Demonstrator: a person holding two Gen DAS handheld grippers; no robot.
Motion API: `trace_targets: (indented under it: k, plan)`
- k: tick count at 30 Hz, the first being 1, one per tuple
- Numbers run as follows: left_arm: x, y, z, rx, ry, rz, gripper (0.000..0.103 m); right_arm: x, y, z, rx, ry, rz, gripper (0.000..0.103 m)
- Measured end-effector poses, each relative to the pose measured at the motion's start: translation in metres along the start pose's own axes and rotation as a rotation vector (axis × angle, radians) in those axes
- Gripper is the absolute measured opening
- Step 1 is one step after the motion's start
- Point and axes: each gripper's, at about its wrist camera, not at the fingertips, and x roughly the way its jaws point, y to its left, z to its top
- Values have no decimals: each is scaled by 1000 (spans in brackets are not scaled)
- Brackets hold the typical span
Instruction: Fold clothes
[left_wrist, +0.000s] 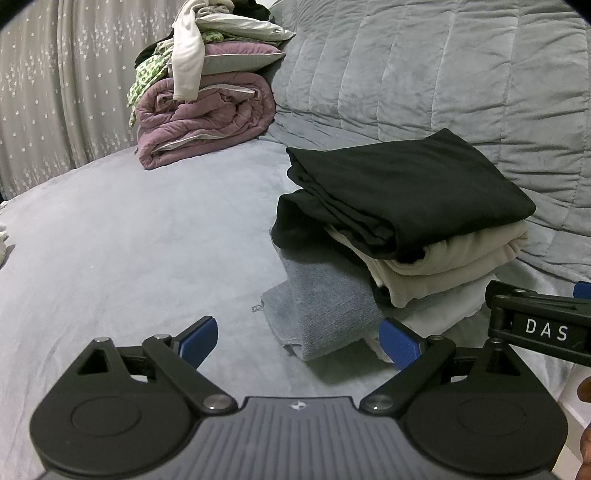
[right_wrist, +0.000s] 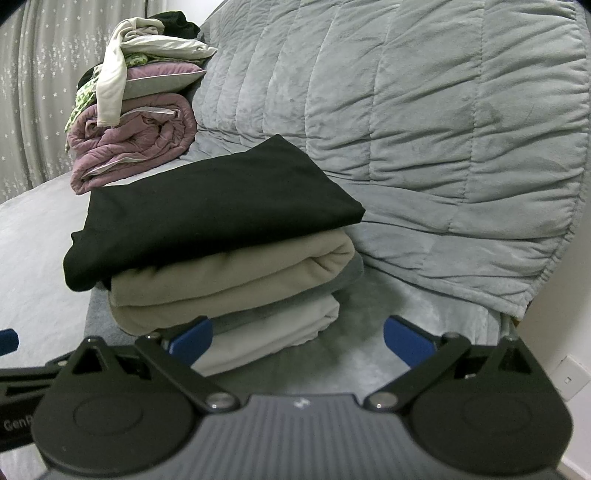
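Two hand-held grippers hover low over the bed (left_wrist: 129, 240), side by side, both facing the stack of folded clothes (right_wrist: 221, 266).

Left gripper (left_wrist: 299, 341): blue fingers (left_wrist: 199, 338) spread wide apart, nothing between them. Directly ahead of it lies a folded grey denim-like piece (left_wrist: 321, 314), the lowest layer, jutting out from the stack toward the bed's near edge.

Right gripper (right_wrist: 298, 338): jaws likewise fully apart, empty. Its left blue pad (right_wrist: 192, 341) sits just in front of the stack's bottom layer; contact cannot be judged. From the left wrist view, part of this gripper's black body shows at the right edge, lettered "DAS".

Stack, top to bottom as seen from the right wrist view: black garment (right_wrist: 214, 210), folded flat and overhanging the layers below on the left; beige fleece piece (right_wrist: 229, 280); pale grey-white piece (right_wrist: 273, 325). The stack rests on the bed's right side, just beside a bunched quilted grey comforter (right_wrist: 424, 129) that rises behind it.

Far corner of the bed: an untidy heap (left_wrist: 207, 92) with a rolled mauve blanket at the base, then a mauve pillow, green-patterned cloth, white and black garments on top, one white piece hanging down the front.

Behind the bed hangs a grey curtain (left_wrist: 55, 92) with small white stars.
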Motion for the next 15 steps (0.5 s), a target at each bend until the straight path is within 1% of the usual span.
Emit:
trace_targets:
  k: [15]
  plan:
    - [1, -1, 1, -1, 1, 2, 95, 1, 0, 0, 3, 1, -5, 103]
